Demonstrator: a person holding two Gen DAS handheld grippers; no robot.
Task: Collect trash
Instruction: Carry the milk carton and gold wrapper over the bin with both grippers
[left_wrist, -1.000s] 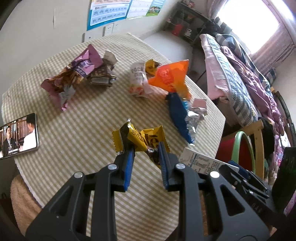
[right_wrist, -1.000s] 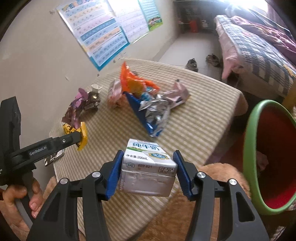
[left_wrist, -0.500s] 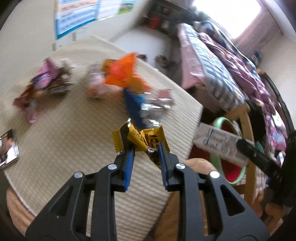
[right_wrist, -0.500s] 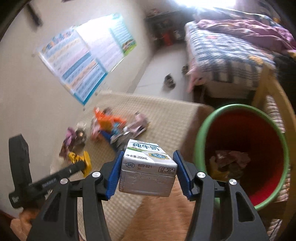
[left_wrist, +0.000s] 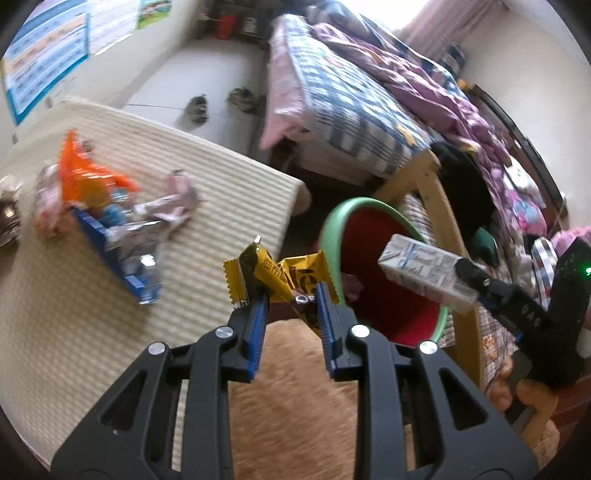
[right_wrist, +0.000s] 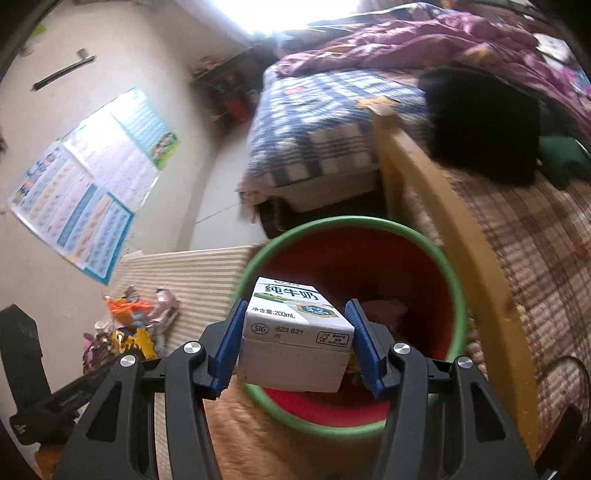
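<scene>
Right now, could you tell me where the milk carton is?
The milk carton is clamped in the right hand-held gripper, above the green-rimmed red bin, just right of the table.

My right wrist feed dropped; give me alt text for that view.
The right gripper clamps a white milk carton above the red bin with a green rim. Behind lie a checked bed and a wall poster.

Left gripper (left_wrist: 291, 295): jaws clamped on a yellow snack wrapper (left_wrist: 280, 277), pointing steeply downward. Right gripper (right_wrist: 295, 332): jaws clamped on a milk carton (right_wrist: 295, 332), at its 3 o'clock.
</scene>
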